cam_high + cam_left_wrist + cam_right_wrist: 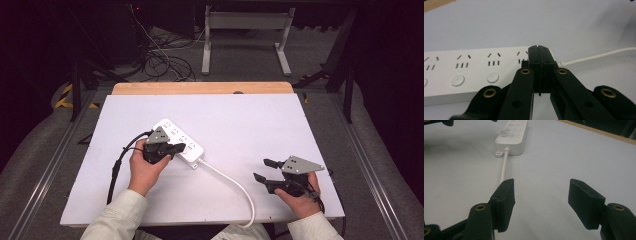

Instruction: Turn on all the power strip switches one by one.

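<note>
A white power strip (180, 142) lies diagonally on the white table (240, 120), left of centre, its white cable (235, 185) running to the front edge. My left gripper (177, 148) is shut with nothing between its jaws, its tips just above the strip's cable end. In the left gripper view the closed tips (539, 53) cover the strip (469, 70) near its last socket. My right gripper (264, 170) is open at the front right, resting near the table's surface. In the right gripper view the strip (512, 137) lies ahead, and the cable (503, 171) passes behind the left pad (505, 202).
A wooden board edge (200, 88) runs along the table's far side. Beyond it are a white desk frame (245, 40) and tangled cables (160, 60) on the floor. Open white surface spreads to the right of the strip.
</note>
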